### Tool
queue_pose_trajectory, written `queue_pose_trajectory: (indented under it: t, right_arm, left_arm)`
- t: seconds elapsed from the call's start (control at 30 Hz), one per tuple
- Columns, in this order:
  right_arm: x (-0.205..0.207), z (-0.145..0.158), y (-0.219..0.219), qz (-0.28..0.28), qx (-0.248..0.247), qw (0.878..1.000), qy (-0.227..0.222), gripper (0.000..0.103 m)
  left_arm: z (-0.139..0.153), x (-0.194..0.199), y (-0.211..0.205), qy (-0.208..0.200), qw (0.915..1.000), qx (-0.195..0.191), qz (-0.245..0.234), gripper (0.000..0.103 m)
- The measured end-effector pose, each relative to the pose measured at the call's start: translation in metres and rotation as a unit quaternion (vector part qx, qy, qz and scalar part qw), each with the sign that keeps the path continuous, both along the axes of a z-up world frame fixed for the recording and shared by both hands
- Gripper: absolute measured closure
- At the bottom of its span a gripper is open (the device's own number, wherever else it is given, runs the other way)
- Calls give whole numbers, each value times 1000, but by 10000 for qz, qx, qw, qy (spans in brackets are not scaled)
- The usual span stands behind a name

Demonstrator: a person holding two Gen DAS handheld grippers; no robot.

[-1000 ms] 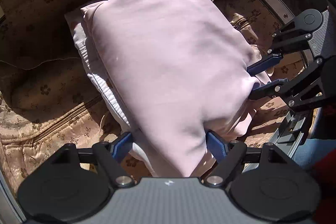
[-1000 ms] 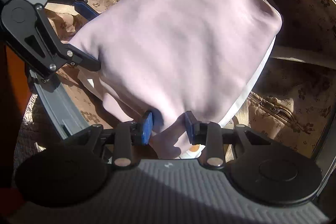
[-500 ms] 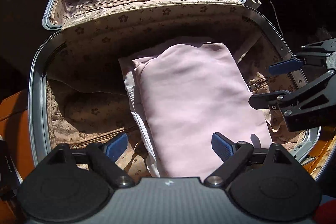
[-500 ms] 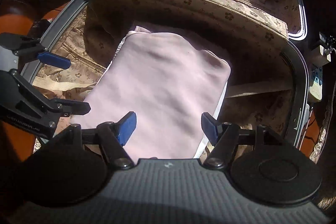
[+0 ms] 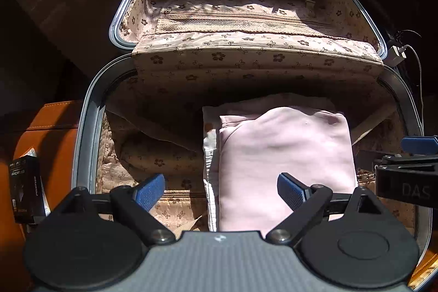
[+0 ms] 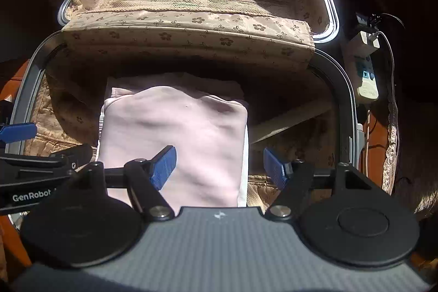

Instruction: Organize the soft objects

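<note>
A folded pale pink garment (image 5: 284, 155) (image 6: 178, 138) lies flat in the base of an open suitcase (image 5: 90, 127) (image 6: 345, 100), on top of a folded white garment (image 5: 209, 168) whose edge shows along its left side. My left gripper (image 5: 220, 189) hangs open above the near edge of the pile, holding nothing. My right gripper (image 6: 219, 163) is open too, above the pink garment's near right part, and its blue-tipped fingers (image 5: 418, 144) reach into the left wrist view at the right edge.
The suitcase lid (image 5: 246, 4) stands open at the back, lined in floral beige fabric with a mesh pocket. An orange leather surface (image 5: 52, 133) with a black box (image 5: 24, 188) lies left of the case. A white power strip (image 6: 364, 67) with cables sits to the right.
Both grippers let go of the pink garment, opened wide and pulled back up and away from the suitcase. The garment now rests flat in the base.
</note>
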State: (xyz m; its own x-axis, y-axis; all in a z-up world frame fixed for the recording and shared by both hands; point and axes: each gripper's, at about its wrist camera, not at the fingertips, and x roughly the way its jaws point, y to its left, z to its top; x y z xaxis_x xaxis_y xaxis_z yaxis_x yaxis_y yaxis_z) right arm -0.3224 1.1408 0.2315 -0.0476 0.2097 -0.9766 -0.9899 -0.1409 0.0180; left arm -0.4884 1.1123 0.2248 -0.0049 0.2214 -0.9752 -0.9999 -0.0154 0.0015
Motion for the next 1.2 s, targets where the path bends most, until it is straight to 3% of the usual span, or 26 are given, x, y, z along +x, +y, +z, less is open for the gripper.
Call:
queue_pose_trajectory:
  t: [0.63,1.2]
  right_arm:
    - [-13,17,-11,-283,91,9996,-1,24]
    - [-12,30,-36,-332,282,9990,71,24]
  left_arm:
    - [15,-4,3,244,9993,100,252,7]
    - [28,-2,-16,173,9990,165,371,6]
